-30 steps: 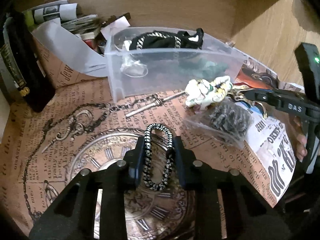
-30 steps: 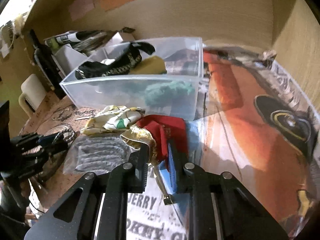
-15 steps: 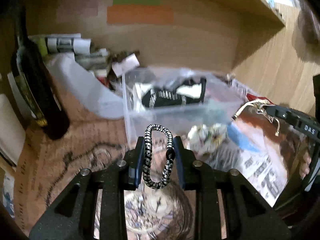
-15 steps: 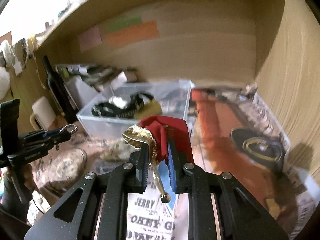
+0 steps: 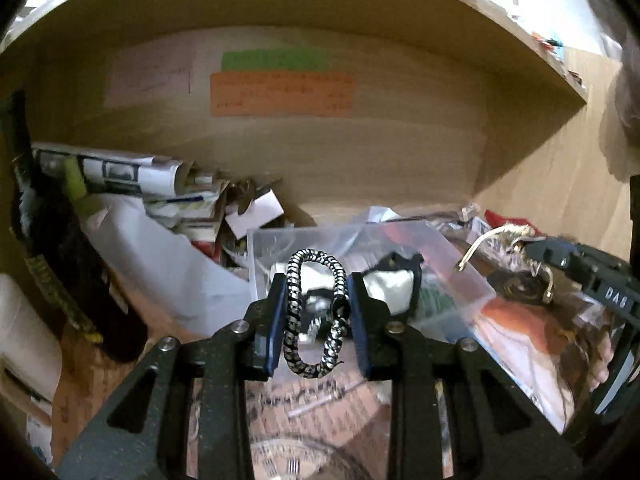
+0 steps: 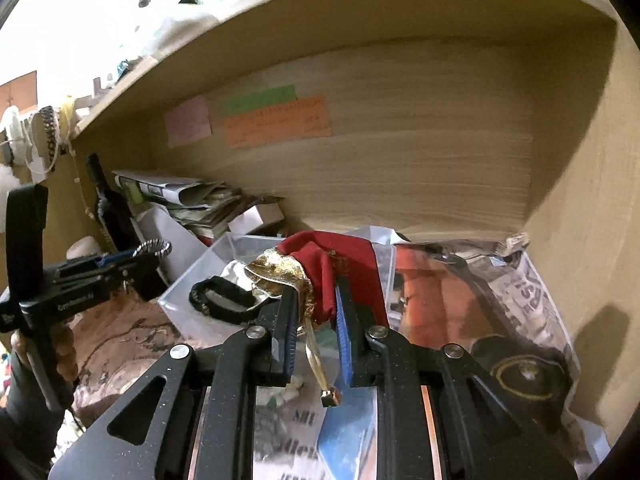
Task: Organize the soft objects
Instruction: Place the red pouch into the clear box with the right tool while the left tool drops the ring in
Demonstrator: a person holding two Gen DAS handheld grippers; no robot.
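Braided cord loop (image 5: 316,312) is hanging pinched between my left gripper (image 5: 316,320) pads, narrowed to the loop's width, while my right gripper (image 6: 314,320) is clamping a red and gold cloth (image 6: 320,276), its gold tassel (image 6: 320,372) dangling below the fingers. I am holding both above the printed paper, with the clear plastic bin (image 5: 460,276) just ahead and lower. I judge I should be carrying each piece fully over the rim before letting go, lowering so nothing drapes outside. Beyond the bin, stacked papers (image 5: 160,184) are leaning against the wooden back wall (image 5: 360,160).
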